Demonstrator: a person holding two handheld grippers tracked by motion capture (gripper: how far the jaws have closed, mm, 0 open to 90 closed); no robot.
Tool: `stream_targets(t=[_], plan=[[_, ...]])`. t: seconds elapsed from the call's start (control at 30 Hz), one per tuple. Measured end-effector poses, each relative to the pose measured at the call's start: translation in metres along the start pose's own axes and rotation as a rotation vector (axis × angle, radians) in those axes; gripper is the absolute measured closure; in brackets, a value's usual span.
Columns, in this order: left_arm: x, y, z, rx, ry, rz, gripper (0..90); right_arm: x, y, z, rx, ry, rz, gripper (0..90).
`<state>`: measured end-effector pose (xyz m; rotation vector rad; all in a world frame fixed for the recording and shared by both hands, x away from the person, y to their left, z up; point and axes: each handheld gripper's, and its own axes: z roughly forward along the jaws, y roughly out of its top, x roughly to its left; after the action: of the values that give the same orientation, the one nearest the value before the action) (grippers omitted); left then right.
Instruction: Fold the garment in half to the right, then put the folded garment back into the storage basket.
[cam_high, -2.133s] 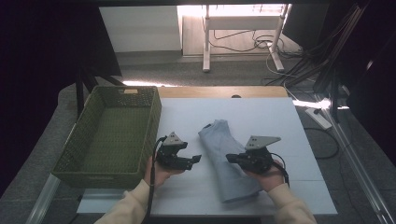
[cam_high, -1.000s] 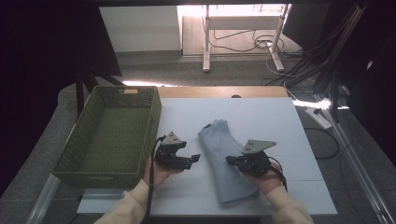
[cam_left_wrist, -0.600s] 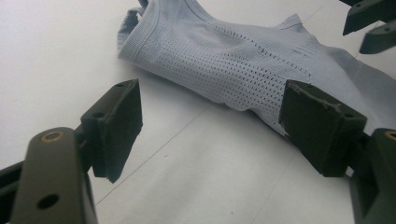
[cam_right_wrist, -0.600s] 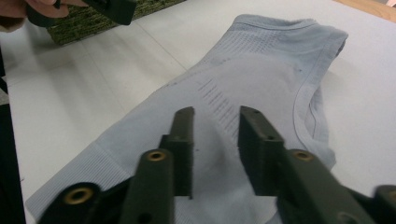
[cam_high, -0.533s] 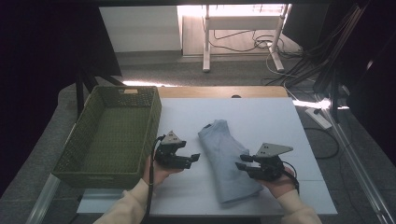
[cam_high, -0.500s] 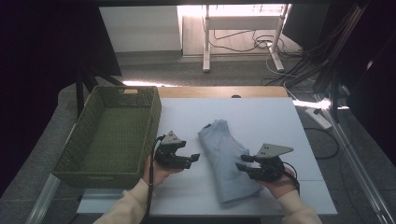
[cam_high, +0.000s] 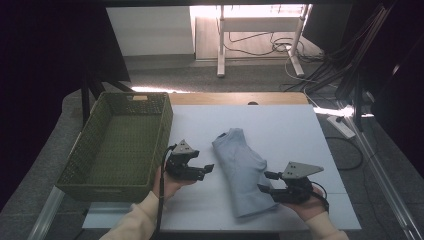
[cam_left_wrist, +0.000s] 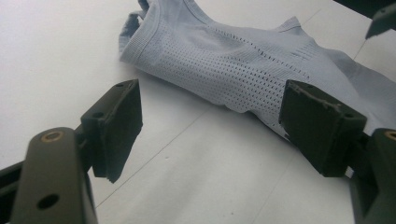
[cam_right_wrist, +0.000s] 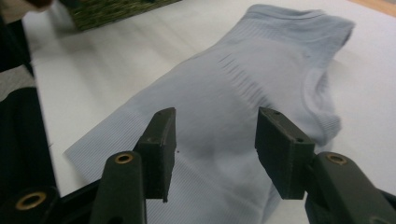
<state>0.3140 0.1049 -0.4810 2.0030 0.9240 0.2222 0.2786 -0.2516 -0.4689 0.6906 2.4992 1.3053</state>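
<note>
Folded shirt (cam_high: 242, 170) flat on table (cam_high: 290, 130) — right gripper (cam_high: 266, 182) just opening, nothing held; left gripper (cam_high: 209, 169) open beside it, ready to lift.

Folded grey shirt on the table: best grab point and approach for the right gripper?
Likely the near hem edge of the folded grey shirt, where the stacked layers end in a straight, flat edge. Come in low from the person's side with the right gripper, whose open jaws have just been opening with nothing between them, and pinch all layers together. The collar end looks bunched and uneven, so it is a poorer hold.
</note>
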Motion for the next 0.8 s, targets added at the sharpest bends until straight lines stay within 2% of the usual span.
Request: stream_targets(t=[0.3,0.57,0.67,0.8], plan=[[0.000,-0.001,0.000,0.004,-0.004,-0.001,22.2,0.013,-0.007,-0.002,0.066,0.062,-0.062,47.7],[0.001,-0.001,-0.001,-0.002,0.002,-0.002,22.1,0.022,-0.014,0.005,0.174,0.083,-0.110,44.5],[0.001,-0.001,-0.001,-0.007,0.004,-0.004,22.4,0.026,-0.016,0.005,0.193,0.085,-0.154,43.4],[0.000,-0.001,-0.001,-0.004,0.003,0.002,22.3,0.028,-0.018,0.005,0.213,0.095,-0.171,42.8]])
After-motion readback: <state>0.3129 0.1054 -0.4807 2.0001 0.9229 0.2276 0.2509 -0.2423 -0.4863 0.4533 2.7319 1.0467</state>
